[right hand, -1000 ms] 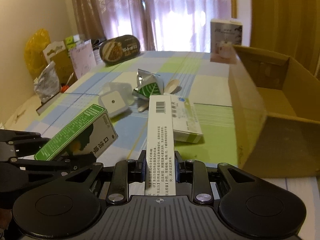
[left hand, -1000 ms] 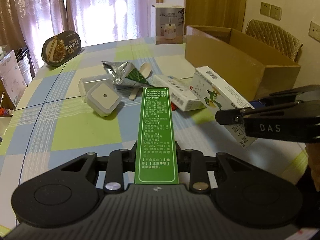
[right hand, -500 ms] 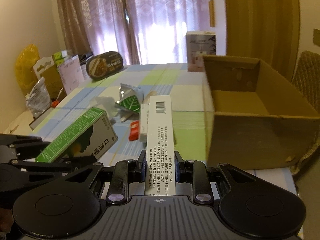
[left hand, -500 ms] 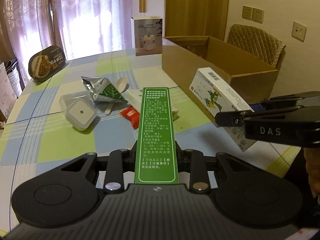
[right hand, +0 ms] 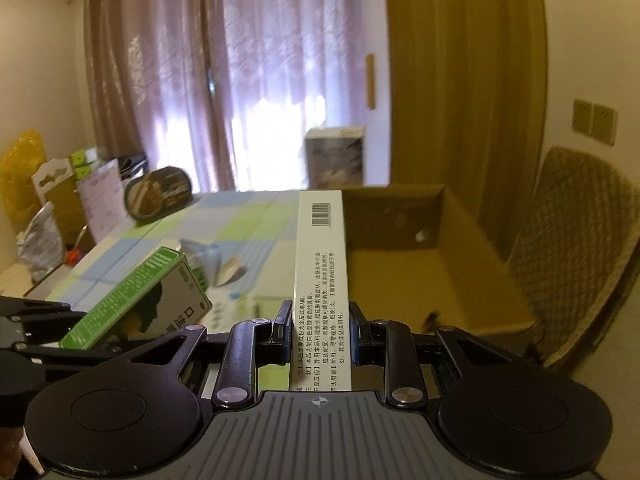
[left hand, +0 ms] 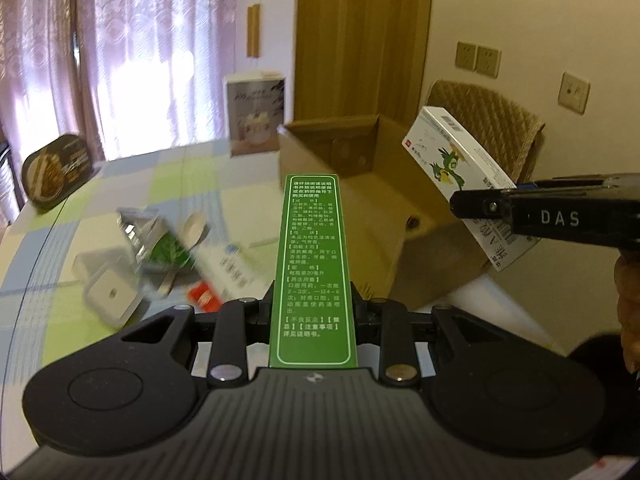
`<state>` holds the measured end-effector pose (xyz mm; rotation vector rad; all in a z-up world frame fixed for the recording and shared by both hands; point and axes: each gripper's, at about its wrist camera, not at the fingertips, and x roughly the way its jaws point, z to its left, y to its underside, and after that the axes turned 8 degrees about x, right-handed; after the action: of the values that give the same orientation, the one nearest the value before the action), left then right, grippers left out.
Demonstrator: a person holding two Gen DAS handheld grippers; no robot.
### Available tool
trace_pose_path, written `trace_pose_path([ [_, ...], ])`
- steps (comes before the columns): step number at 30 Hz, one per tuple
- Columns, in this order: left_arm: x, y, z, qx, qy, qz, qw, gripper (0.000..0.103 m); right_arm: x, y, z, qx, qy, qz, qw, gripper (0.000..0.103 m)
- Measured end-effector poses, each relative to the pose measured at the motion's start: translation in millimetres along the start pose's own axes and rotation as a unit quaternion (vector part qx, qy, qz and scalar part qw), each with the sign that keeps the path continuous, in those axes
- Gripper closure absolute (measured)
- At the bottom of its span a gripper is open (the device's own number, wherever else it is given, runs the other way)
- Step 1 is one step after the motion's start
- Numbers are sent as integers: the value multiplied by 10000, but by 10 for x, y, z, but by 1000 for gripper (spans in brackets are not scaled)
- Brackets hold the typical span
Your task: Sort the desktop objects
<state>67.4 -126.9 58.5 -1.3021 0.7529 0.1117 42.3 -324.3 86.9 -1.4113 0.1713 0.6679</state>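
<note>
My left gripper [left hand: 314,312] is shut on a long green medicine box [left hand: 314,256] that points toward the near corner of the open cardboard box [left hand: 360,184]. My right gripper [right hand: 320,330] is shut on a white medicine box [right hand: 322,276] with a barcode, held over the near edge of the cardboard box [right hand: 420,268]. In the left wrist view this white box [left hand: 452,160] with a green bird print hangs above the carton's right side. The green box [right hand: 140,300] shows at the left of the right wrist view.
On the checked tablecloth [left hand: 120,184] lie a foil pouch [left hand: 160,240], a pale spoon [left hand: 194,226], a white square container [left hand: 110,298], a red packet [left hand: 204,298] and a white medicine box [left hand: 228,270]. An oval tin [left hand: 52,172] and an upright carton [left hand: 256,118] stand farther back. A woven chair [left hand: 488,136] is behind the cardboard box.
Both grippers have risen and swung right toward the cardboard box, each still holding its medicine box. The white box is now above the carton instead of in front of it.
</note>
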Motion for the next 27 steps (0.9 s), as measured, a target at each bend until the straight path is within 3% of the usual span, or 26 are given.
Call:
trace_pose_path([
  [13, 604, -741, -512, 235, 419, -270, 9985, 78, 252, -416, -611, -57, 307, -74, 9995, 80],
  [27, 1232, -991, -613, 221, 380, -122, 9990, 78, 641, -516, -1034, 104, 351, 178, 9992, 80],
])
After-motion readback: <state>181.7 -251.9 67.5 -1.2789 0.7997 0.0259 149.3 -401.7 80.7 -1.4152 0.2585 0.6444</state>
